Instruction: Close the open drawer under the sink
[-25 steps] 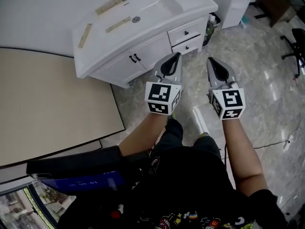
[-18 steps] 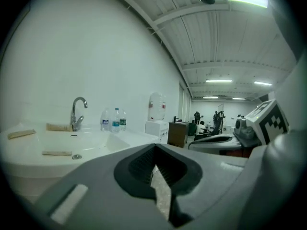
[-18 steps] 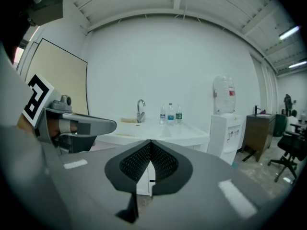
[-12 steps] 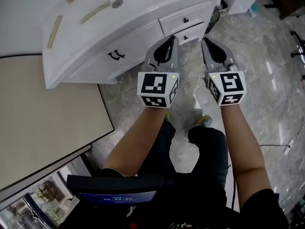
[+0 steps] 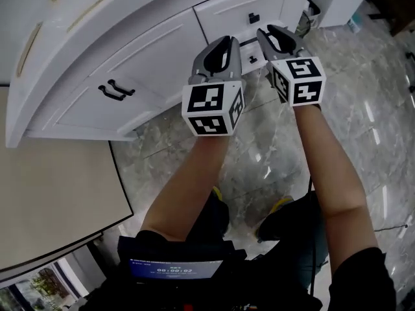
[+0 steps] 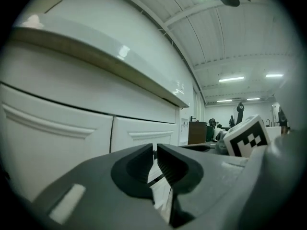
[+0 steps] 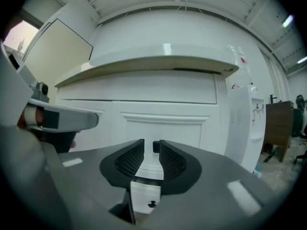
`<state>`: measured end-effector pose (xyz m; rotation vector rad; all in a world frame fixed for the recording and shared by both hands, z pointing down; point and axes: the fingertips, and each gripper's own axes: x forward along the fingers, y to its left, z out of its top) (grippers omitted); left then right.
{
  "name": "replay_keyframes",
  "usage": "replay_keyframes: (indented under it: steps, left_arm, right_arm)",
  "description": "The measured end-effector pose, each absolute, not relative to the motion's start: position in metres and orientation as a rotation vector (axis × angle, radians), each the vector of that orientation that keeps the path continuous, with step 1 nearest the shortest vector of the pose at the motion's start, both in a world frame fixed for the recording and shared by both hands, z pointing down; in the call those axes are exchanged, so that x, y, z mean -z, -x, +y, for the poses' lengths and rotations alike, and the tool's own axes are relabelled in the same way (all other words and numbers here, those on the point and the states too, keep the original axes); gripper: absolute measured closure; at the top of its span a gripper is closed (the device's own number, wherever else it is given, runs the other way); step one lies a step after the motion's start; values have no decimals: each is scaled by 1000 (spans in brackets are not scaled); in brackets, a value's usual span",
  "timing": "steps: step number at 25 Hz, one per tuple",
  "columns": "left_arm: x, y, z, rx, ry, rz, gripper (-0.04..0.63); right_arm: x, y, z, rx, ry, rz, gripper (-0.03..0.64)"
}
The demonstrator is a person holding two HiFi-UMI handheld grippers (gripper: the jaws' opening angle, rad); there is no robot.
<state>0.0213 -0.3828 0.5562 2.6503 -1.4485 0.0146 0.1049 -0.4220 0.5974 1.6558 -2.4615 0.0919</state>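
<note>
The open drawer (image 5: 249, 53), the lower of two under the right end of the vanity top's front edge, juts a little from the cabinet face, its small dark knob facing out. It lies just ahead of and below the right gripper (image 5: 264, 31), seen low between that gripper's jaws in the right gripper view (image 7: 144, 200); whether they touch cannot be told. The right gripper's jaws stand slightly apart on nothing, and the upper drawer's (image 5: 243, 15) knob shows through the gap. The left gripper (image 5: 227, 39) hangs just beside it toward the left, jaws drawn almost together with only a slit between them, also empty, pointing at the white cabinet doors (image 5: 130, 63) under the middle of the front edge. The vanity top (image 5: 71, 41) overhangs everything, and grey marble floor (image 5: 259, 148) spreads below the person's forearms.
</note>
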Motion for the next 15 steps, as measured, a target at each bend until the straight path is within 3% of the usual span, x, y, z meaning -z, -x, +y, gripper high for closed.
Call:
replay_keyframes:
  steps: [7,15]
  left_arm:
    - [-599,1,-391,22,-2650,-1502,595]
    - [-594,9,-394,10,-2681,-1472,595]
  right_arm:
    - [-642,-102,-477,-87,-1684,-2431,446]
    - [-633,-98,-489,-42,-1701,-2397,469]
